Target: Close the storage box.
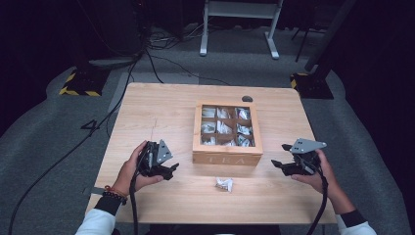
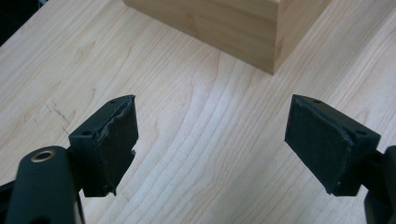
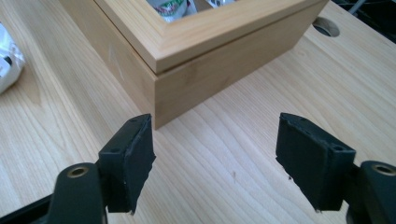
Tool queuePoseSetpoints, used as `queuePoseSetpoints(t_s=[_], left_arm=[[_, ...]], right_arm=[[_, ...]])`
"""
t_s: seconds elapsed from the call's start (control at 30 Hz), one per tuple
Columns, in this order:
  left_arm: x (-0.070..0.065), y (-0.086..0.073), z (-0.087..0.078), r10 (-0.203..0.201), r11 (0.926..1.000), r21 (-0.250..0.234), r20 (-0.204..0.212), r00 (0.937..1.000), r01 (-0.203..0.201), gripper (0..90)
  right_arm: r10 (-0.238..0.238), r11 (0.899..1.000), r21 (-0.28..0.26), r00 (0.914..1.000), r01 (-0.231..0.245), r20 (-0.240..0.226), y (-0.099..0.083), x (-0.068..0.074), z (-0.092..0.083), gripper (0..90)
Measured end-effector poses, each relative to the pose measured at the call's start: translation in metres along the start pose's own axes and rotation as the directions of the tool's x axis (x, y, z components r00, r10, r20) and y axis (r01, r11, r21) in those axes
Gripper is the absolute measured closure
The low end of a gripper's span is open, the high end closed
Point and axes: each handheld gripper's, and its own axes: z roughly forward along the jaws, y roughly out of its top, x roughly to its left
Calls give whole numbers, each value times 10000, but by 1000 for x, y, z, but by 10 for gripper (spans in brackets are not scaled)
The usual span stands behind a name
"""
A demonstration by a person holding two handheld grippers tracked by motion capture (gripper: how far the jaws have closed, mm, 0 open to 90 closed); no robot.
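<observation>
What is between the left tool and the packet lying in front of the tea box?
Nothing visible. The left tool is open, and only bare table lies between it and the packet, which sits clear of the tea box.

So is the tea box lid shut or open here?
Shut. The tea box lid lies flat on its base; the right gripper view shows the lid frame seated on it, with packets visible through the window.

Only legible text: "TEA" in capital letters on the near front face of the wooden box (image 1: 227,159), seen in the high view; print on the sachets (image 1: 226,126) under its windowed lid and on the loose packet (image 1: 223,184) too small to read.
</observation>
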Motion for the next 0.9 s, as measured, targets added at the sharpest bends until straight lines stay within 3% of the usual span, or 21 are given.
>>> queuePoseSetpoints(t_s=[0.1,0.2,0.57,0.9], left_arm=[[0,-6,1,-201,9996,191,174,9996,198,172],[-1,-12,1,-72,9995,293,-10,10000,72,173],[-2,-35,-1,-332,9979,558,-46,9994,334,172],[1,-63,-5,-862,9933,769,-95,9962,867,173]], right_arm=[[54,9999,103,10000,-54,1,-5,0,0,280],[122,9998,154,9999,-123,45,-10,-1,0,278],[426,9985,346,9990,-430,108,-31,-2,-2,271],[986,9943,397,9949,-994,205,-54,-4,-4,267]])
